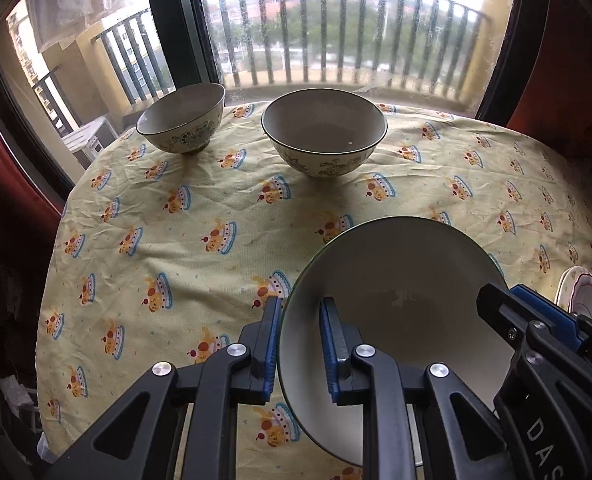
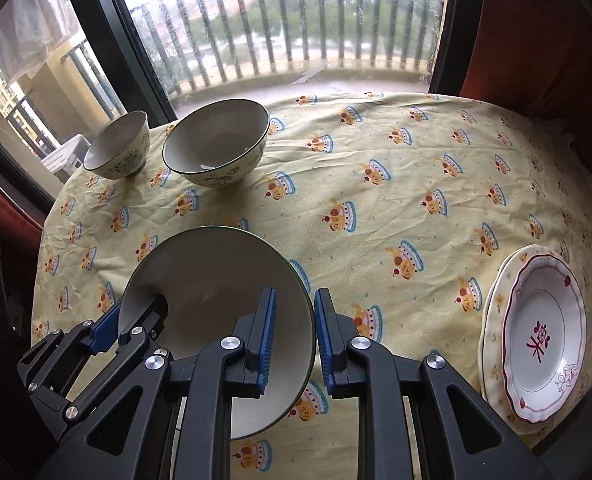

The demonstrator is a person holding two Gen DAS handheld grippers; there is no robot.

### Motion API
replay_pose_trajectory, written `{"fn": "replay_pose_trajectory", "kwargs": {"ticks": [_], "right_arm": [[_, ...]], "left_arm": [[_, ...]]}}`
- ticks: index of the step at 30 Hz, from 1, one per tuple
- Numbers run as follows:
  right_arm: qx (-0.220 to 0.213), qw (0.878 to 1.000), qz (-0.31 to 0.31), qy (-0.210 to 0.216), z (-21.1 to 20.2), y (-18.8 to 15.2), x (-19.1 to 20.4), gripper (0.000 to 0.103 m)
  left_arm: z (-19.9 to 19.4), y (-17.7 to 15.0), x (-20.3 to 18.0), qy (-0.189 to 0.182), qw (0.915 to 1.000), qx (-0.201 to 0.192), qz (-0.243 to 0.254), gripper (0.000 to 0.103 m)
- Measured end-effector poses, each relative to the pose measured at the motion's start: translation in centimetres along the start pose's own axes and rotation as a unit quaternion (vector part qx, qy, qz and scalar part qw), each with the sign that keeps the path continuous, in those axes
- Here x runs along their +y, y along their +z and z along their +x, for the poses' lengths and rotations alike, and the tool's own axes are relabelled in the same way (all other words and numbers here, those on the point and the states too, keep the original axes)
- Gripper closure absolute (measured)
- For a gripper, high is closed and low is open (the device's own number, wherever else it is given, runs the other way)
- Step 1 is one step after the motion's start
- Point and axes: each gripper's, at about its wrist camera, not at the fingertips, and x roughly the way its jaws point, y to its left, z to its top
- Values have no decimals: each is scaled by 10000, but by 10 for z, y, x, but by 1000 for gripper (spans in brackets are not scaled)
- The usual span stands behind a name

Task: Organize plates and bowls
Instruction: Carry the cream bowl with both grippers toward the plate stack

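Fingers [image 1: 272, 344] of both grippers were clamped on opposite rims of the large bowl [image 1: 395, 280], apparently to share its weight and keep it level above the tabletop [image 1: 216, 216], with two smaller bowls [image 1: 323, 136] ahead and stacked plates [image 2: 535, 336] to the right.

Black claw [image 1: 297, 344] arms, blue ribbed pads, seemingly silver screws.

Yellow crown-print tablecloth [image 2: 375, 152] w/ creases, balcony railing [image 1: 335, 32] behind window, red curtains [image 2: 543, 28]
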Motion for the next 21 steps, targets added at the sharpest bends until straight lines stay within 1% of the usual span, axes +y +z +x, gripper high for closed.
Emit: {"fn": "replay_pose_trajectory", "kwargs": {"ticks": [5,11,17,21], "right_arm": [[76,10000,-20,34,-7,-11,-33,79],[217,9995,-222,32,-10,-25,-64,79],[380,9986,-318,156,-15,-39,-84,79],[467,9980,-377,179,-13,-45,-93,80]], "left_arm": [[-2,-13,-29,-46,9998,168,-93,86],[-4,-31,-59,-33,9992,356,-161,86],[-7,-49,-76,-6,9979,574,-296,86],[-6,-56,-85,34,9974,631,-334,86]]}}
